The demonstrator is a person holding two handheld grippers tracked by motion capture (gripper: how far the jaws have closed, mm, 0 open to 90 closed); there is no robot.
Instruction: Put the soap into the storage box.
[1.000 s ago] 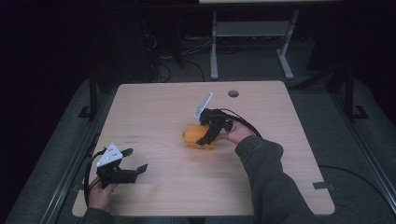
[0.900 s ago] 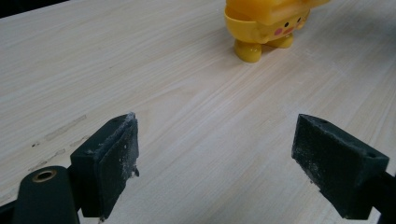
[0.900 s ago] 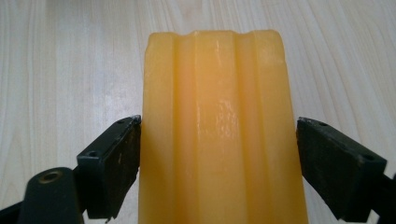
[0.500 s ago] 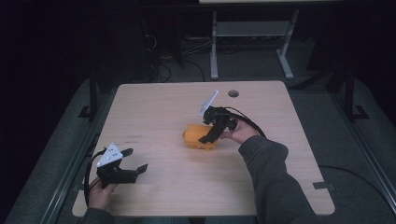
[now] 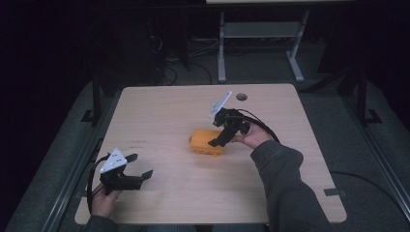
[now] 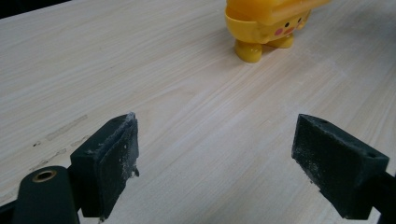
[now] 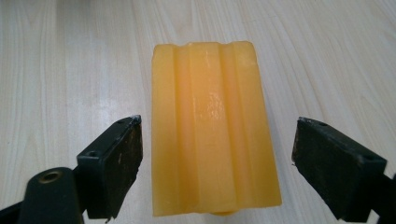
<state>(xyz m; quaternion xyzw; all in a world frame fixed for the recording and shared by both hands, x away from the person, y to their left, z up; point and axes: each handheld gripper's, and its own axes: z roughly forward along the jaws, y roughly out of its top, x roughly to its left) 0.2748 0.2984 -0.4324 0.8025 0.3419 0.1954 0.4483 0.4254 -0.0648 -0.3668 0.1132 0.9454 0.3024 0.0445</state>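
Note:
A yellow-orange plastic box toy (image 5: 207, 142) stands near the middle of the wooden table (image 5: 159, 111). The left gripper view shows its small feet and a painted face (image 6: 266, 28); the right gripper view shows its ridged top (image 7: 212, 130). My right gripper (image 5: 218, 140) hangs just above the toy, open, its jaws standing wide on either side of the ridged top without touching it. My left gripper (image 5: 140, 169) is open near the table's front left corner, low over bare wood, far from the toy.
A round cable hole (image 5: 241, 97) sits in the table's back right. Grey desk legs (image 5: 222, 48) and cables lie on the dark floor behind the table. Cables trail from both grippers.
The right gripper has shifted slightly over the toy, staying open. The left gripper has not moved.

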